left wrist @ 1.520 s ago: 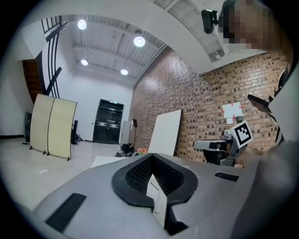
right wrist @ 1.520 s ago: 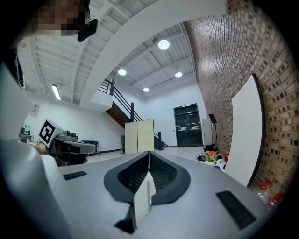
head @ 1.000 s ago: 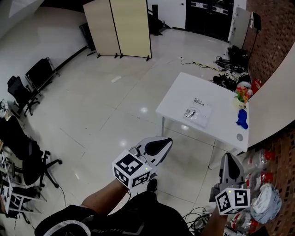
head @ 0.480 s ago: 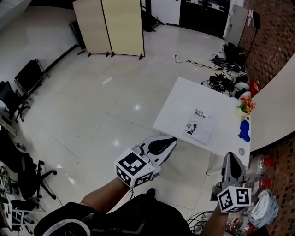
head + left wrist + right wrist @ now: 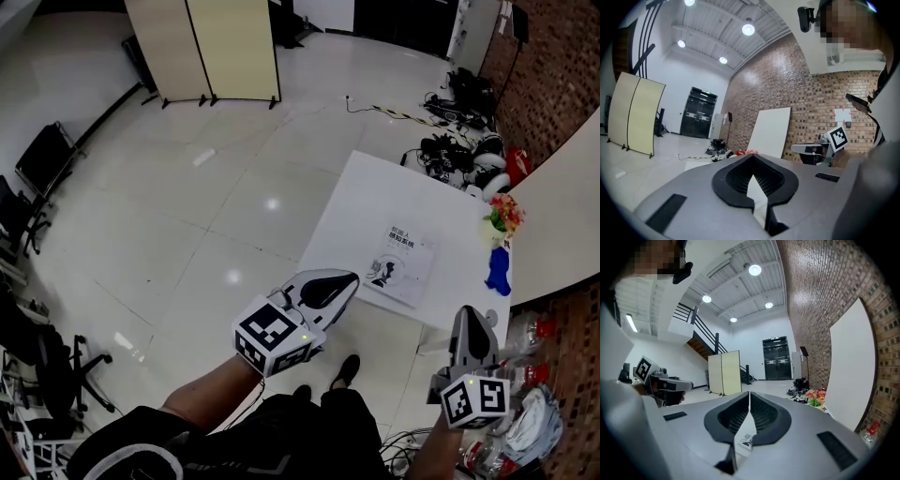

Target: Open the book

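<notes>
Currently both tools are held out level in front of the person, over the glossy white floor (image 5: 187,216).

- Left tool (image 5: 343,283): jaws together at the tips, nothing between the pads. In its own view only a sliver of white worktop shows through the hollow behind the tips. In the head view its nose sits just short of the worktop's near corner, not touching it.
- Right tool (image 5: 469,315): jaws closed, with a hairline seam between the pads, and it is empty. It sits off the worktop's near right corner, clear of it.
- Book (image 5: 403,265): closed and lying flat, cover up, on the white worktop (image 5: 370,192). It is close to the near edge and turned slightly askew. The cover is pale, with dark print at the top and a small dark drawing lower down. Neither tool touches it.
- Flowers (image 5: 503,214): a colourful bunch at the worktop's right edge, with a blue object (image 5: 497,267) just beside it. Both are apart from the book.
- Surroundings: a cream folding screen (image 5: 211,47) stands far across the floor. A tangle of cables (image 5: 450,150) lies beyond the worktop, and a brick wall (image 5: 553,84) is on the right.
</notes>
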{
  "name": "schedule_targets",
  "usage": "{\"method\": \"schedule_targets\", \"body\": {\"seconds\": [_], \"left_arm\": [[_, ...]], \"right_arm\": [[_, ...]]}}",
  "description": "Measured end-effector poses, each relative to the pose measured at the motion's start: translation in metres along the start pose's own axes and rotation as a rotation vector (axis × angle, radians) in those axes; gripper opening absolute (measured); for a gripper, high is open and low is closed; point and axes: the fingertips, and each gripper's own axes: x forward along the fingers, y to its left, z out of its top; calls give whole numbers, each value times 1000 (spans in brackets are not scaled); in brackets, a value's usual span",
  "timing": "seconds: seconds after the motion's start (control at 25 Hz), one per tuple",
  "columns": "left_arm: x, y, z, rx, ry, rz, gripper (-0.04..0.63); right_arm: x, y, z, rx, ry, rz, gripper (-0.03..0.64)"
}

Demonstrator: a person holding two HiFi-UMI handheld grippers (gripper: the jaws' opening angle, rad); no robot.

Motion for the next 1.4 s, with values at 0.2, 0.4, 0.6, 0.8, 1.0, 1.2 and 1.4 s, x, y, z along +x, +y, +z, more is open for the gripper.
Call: {"method": "schedule_targets", "body": {"seconds": [0.2,0.4,0.6,0.8,1.0,1.2,1.4], "left_arm": [[54,28,6,25,0,12,-4],[110,55,18,54,28,40,-4],[157,75,28,45,34,62,-4],[188,91,16,20,85,57,-4],[212,118,-23,-27,155,62,-3],[231,146,-86,-90,282,30,-3],[246,166,-147,-141,390,10,-4]], "right_arm": [[56,-35,-9,12,23,39,2],[109,-78,0,13,17,74,2],[146,-110,7,2,18,122,2],[177,-124,-13,73,57,147,3],[205,-142,-60,151,159,94,66],[225,-146,-148,283,361,44,130],[232,-149,-233,368,555,-19,130]]}}
